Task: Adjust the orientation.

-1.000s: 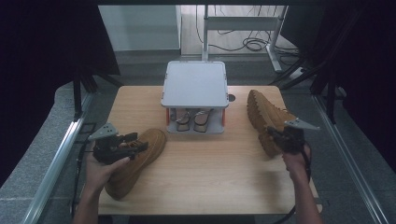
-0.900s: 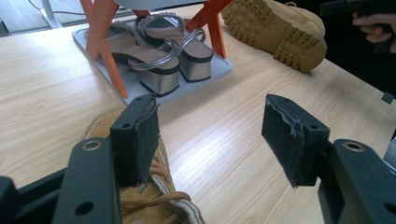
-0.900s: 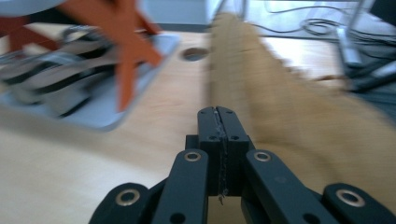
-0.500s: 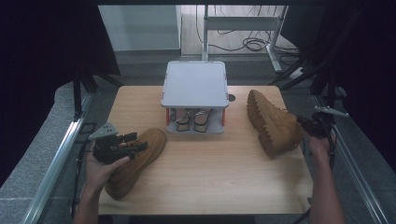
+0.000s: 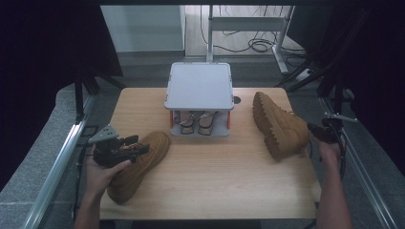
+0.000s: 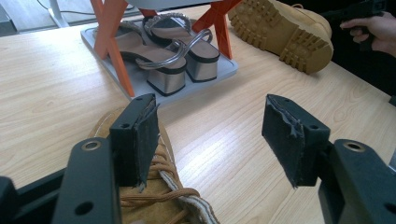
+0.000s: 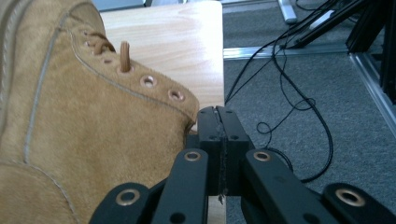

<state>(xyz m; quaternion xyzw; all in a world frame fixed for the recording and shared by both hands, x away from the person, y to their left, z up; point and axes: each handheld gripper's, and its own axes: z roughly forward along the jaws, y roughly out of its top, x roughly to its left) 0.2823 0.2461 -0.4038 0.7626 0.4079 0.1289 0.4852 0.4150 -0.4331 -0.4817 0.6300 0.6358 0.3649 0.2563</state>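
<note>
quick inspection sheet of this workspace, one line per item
surface: wooden table, bare at the front
job's things: tan boot upright by the left gripper; second tan boot on its side, sole towards the rack
clutter: grey shoe rack with heeled sandals on its lower tray
grippers: left gripper open, one jaw over the boot's laces; right gripper shut, empty, beside the second boot's collar
cables: black cables on the floor
surroundings: grey floor, metal frame rails

i see open tabletop point(image 5: 215, 176) between the two boots point(image 5: 136, 164) point(image 5: 279, 126); the shoe rack point(image 5: 199, 98) blocks the back centre, sandals point(image 6: 173, 51) filling its lower shelf.
</note>
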